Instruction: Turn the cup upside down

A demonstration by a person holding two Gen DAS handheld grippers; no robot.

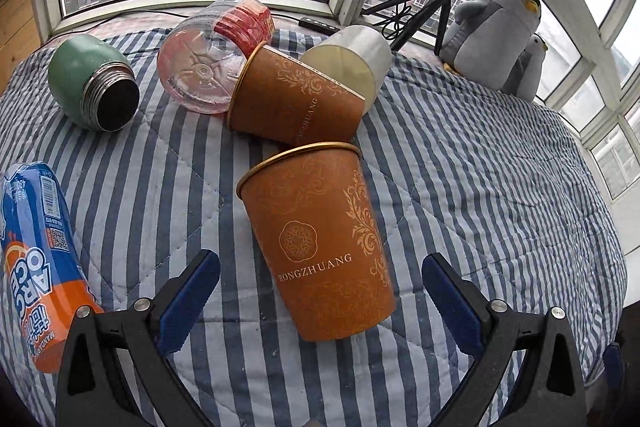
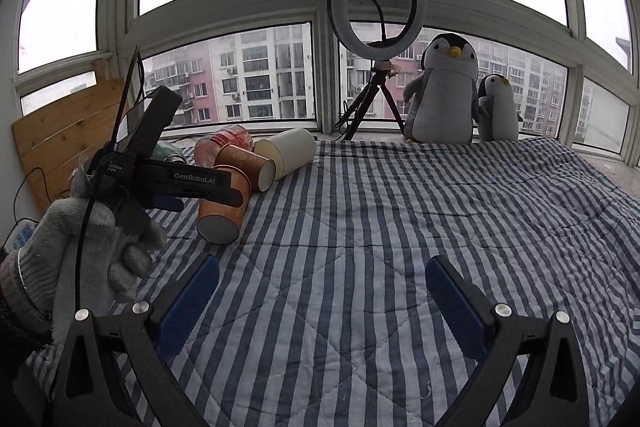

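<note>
Left gripper (image 1: 320,291) jaws stood spread, flanking the near orange cup (image 1: 316,239) without contact. That cup lay tilted on the bed (image 1: 480,167), just before a second cup (image 1: 288,99). Approach step judged underway; next: close, lift, invert. Right gripper (image 2: 322,291) jaws spread, empty.

bed (image 1: 460,163) with blue-white striped quilt carries all. near cup (image 1: 316,247) lies tilted on quilt, mid-bed. second cup (image 1: 292,99) on its side just behind, touching clear bottle (image 1: 208,67) and cream tube (image 1: 352,63). green flask (image 1: 90,83) on side toward left edge. orange drink bottle (image 1: 38,267) at near left edge. two plush penguins (image 2: 444,95) at far edge.
</note>
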